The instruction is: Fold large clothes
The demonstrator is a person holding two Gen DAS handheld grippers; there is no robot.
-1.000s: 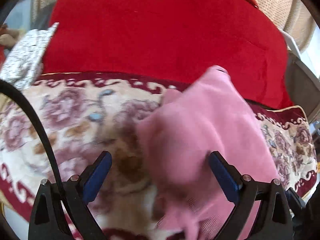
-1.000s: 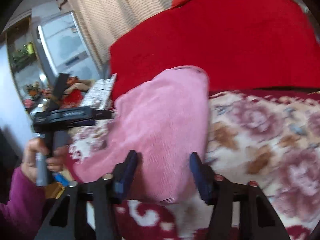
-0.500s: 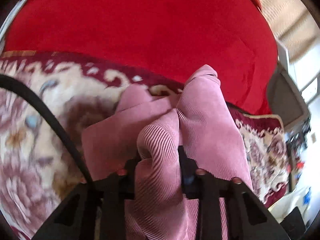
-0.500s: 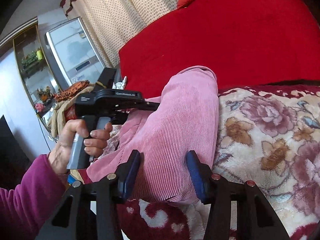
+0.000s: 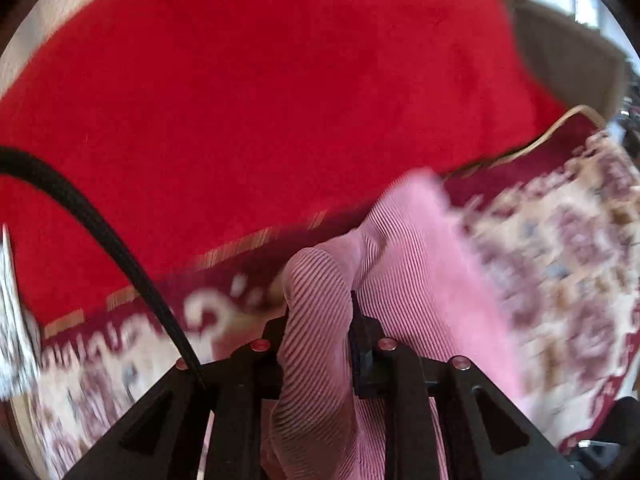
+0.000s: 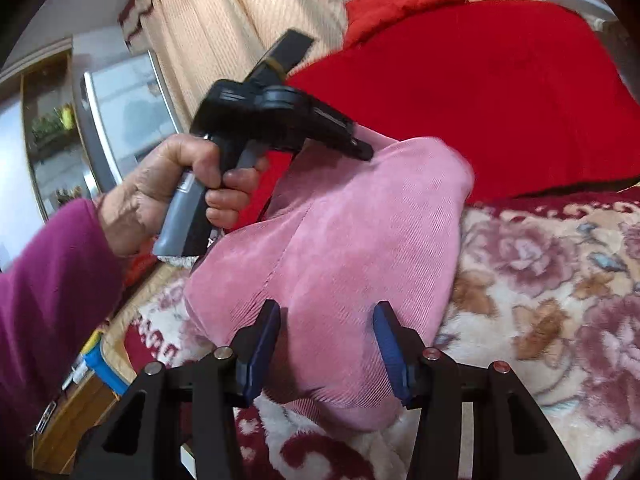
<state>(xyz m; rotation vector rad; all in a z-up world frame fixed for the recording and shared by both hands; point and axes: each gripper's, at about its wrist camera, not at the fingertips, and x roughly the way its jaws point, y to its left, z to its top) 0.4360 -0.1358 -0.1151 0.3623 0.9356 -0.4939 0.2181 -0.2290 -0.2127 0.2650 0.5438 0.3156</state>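
Note:
A pink corduroy garment [image 6: 360, 232] lies bunched on a floral blanket [image 6: 540, 280]. My left gripper [image 5: 320, 308] is shut on a raised ridge of this garment [image 5: 408, 280], which bulges up between the jaws and hides the pads. In the right wrist view the left gripper [image 6: 362, 152] pinches the garment's far upper edge, held by a hand [image 6: 160, 192] in a magenta sleeve. My right gripper [image 6: 326, 332] holds the near folded end, its blue pads [image 6: 264, 344] pressed against both sides of the thick fold.
A big red blanket [image 6: 480, 100] is heaped behind the garment, also filling the left wrist view as the red blanket [image 5: 280, 100]. A black cable [image 5: 100, 232] crosses on the left. Beige curtains [image 6: 240, 20] and a glass-fronted cabinet [image 6: 120, 112] stand at the far left.
My left gripper went from wide open beside the garment to shut on a ridge of it, then swung sideways and rolled. The right gripper stayed on the near fold.

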